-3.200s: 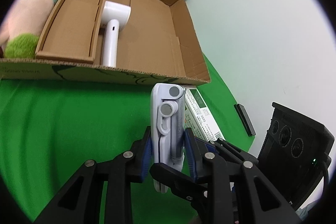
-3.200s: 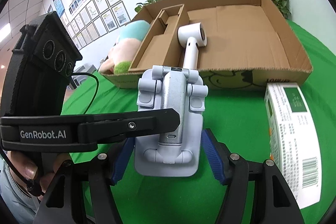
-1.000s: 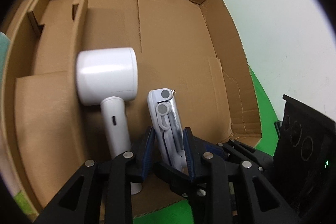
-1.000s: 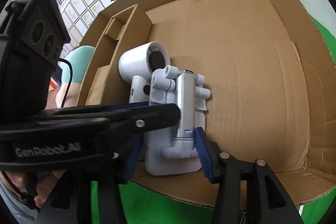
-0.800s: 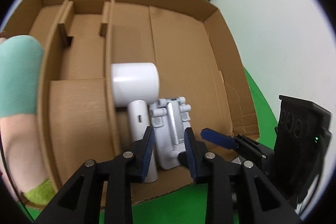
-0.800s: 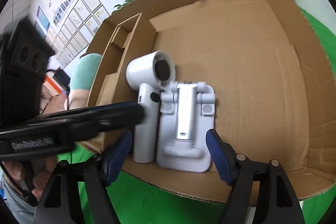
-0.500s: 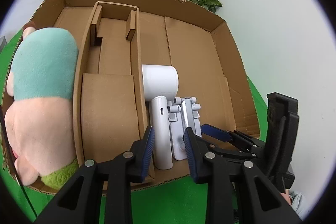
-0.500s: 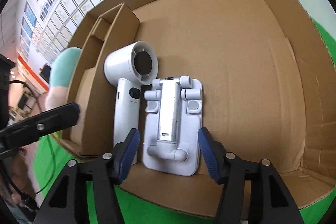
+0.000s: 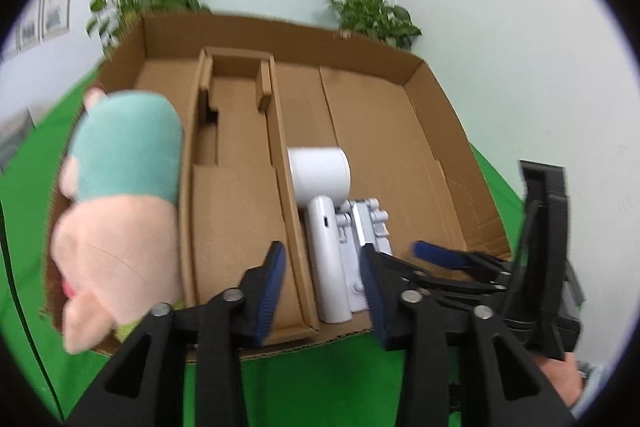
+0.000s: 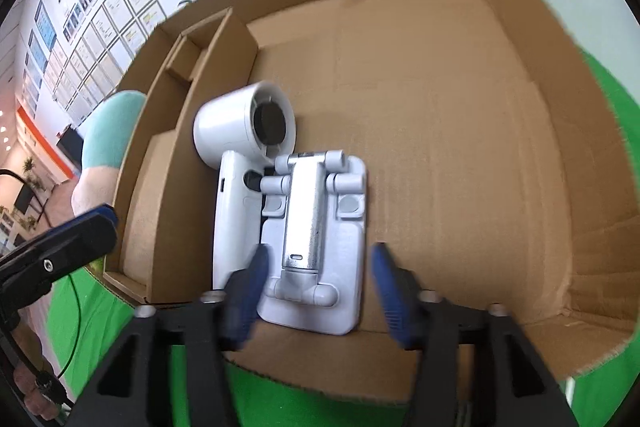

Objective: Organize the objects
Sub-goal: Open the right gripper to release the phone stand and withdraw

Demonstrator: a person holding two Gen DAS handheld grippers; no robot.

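A folded white and silver phone stand (image 10: 316, 243) lies flat on the floor of an open cardboard box (image 10: 460, 131), beside a white hair dryer (image 10: 240, 163). My right gripper (image 10: 318, 291) is open and empty, its jaws either side of the stand's near end. My left gripper (image 9: 322, 291) is open and empty above the box's near edge. In the left wrist view the stand (image 9: 366, 239) and the dryer (image 9: 322, 211) lie side by side in the box (image 9: 400, 147). A pink and teal plush toy (image 9: 116, 203) lies in the box's left compartment.
A cardboard insert (image 9: 236, 187) divides the box. The box stands on a green cloth (image 9: 320, 379). Potted plants (image 9: 372, 15) stand behind it against the wall. The right gripper's body (image 9: 536, 267) shows at the right of the left wrist view.
The stand was carried by both grippers from above the cloth into the box and let go beside the dryer. Both grippers have opened and drawn back toward the box's near edge.
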